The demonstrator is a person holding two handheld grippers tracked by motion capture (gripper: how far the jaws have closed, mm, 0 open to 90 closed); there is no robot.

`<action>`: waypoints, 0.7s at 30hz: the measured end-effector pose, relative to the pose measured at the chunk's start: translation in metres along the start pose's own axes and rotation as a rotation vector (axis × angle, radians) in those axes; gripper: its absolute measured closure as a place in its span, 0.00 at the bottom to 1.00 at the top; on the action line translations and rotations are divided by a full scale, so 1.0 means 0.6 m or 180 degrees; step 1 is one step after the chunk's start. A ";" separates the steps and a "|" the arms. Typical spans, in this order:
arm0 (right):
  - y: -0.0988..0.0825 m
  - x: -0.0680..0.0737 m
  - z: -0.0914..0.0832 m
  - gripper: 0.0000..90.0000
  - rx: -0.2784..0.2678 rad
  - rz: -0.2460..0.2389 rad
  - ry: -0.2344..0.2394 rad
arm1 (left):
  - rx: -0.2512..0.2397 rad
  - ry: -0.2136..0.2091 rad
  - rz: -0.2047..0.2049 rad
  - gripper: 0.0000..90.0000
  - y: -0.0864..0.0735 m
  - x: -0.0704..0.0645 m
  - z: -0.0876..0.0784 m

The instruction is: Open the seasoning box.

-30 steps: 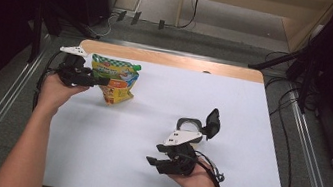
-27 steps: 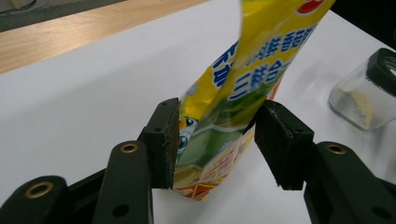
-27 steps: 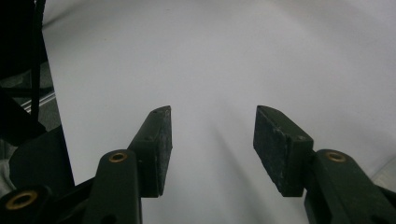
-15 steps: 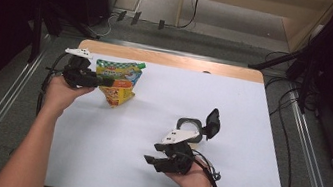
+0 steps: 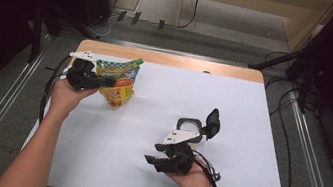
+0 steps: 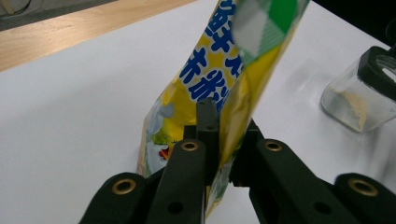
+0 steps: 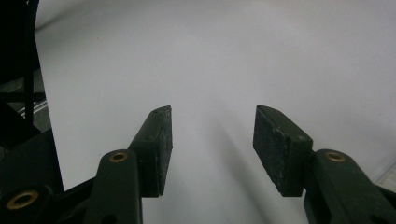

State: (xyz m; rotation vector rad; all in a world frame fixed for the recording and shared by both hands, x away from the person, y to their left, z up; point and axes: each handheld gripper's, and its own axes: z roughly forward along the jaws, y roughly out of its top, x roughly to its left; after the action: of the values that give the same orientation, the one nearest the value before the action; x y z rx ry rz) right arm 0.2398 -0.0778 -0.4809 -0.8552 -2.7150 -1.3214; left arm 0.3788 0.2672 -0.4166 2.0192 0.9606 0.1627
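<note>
A yellow and green snack pouch (image 5: 117, 78) stands tilted at the table's far left, printed with blue characters (image 6: 219, 70). My left gripper (image 5: 105, 82) has just been closing on it, and its jaws (image 6: 224, 135) now pinch the pouch's lower edge. A small glass jar (image 5: 190, 126) with pale powder at its bottom (image 6: 357, 105) sits mid-table, its black hinged lid (image 5: 213, 123) flipped open. Just in front of the jar, my right gripper (image 5: 151, 153) points left. It stands open over bare white table (image 7: 212, 140) with nothing between its fingers.
The white tabletop (image 5: 252, 117) has a wooden strip (image 5: 184, 62) along its far edge. Cables (image 5: 207, 173) trail from the right gripper toward the front edge. Metal rails (image 5: 313, 162) run along both sides of the table, with dark equipment beyond.
The left gripper's jaws have closed onto the pouch, which has shifted slightly with them. The right hand and the jar have not moved.
</note>
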 end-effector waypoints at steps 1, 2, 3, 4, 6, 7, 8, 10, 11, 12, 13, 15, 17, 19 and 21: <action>-0.001 0.000 0.000 0.54 -0.0002 0.0003 -0.0005 | -0.0006 -0.0009 -0.0037 0.99 0.001 -0.001 0.000; -0.001 0.000 0.001 0.54 -0.0005 0.0003 -0.0007 | -0.0007 -0.0021 -0.0083 0.99 0.003 -0.001 -0.001; -0.002 0.000 0.001 0.54 -0.0006 0.0002 -0.0010 | -0.0016 -0.0048 -0.0142 1.00 0.005 -0.002 -0.003; -0.002 0.000 0.001 0.54 -0.0011 -0.0003 -0.0013 | -0.0022 -0.0094 -0.0224 1.00 0.007 -0.001 -0.005; -0.003 -0.001 0.002 0.54 -0.0011 -0.0009 -0.0013 | 0.0008 -0.0233 -0.0331 1.00 0.012 -0.001 -0.011; -0.003 -0.001 0.002 0.54 -0.0010 -0.0007 -0.0011 | 0.0015 -0.0277 -0.0345 1.00 0.015 -0.004 -0.014; -0.003 -0.001 0.002 0.54 -0.0007 0.0002 -0.0009 | 0.0028 -0.0290 -0.0345 1.00 0.018 -0.007 -0.016; -0.002 -0.002 0.003 0.54 -0.0019 0.0007 0.0007 | 0.0028 -0.0291 -0.0298 1.00 0.025 -0.018 -0.023; -0.002 -0.001 0.003 0.54 -0.0027 0.0021 0.0017 | 0.0029 -0.0288 -0.0273 1.00 0.028 -0.022 -0.026; -0.003 -0.001 0.004 0.54 -0.0035 0.0022 0.0019 | 0.0035 -0.0275 -0.0252 1.00 0.031 -0.027 -0.029; -0.003 -0.001 0.005 0.54 -0.0041 0.0012 0.0027 | 0.0028 -0.0279 -0.0249 1.00 0.033 -0.032 -0.033; -0.004 0.001 0.006 0.54 -0.0054 0.0000 0.0039 | 0.0033 -0.0297 -0.0214 1.00 0.037 -0.041 -0.039; -0.004 0.003 0.008 0.54 -0.0076 -0.0028 0.0056 | 0.0043 -0.0334 -0.0216 1.00 0.039 -0.049 -0.043; -0.004 0.005 0.010 0.53 -0.0088 -0.0061 0.0067 | 0.0064 -0.0356 -0.0205 1.00 0.042 -0.056 -0.045; -0.003 0.006 0.013 0.53 -0.0098 -0.0090 0.0070 | 0.0069 -0.0367 -0.0183 1.00 0.044 -0.064 -0.047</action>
State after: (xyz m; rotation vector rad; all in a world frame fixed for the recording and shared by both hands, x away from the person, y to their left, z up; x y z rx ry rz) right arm 0.2374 -0.0713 -0.4862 -0.8026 -2.7070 -1.3730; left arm 0.3547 0.2510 -0.3707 1.9954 0.9495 0.0046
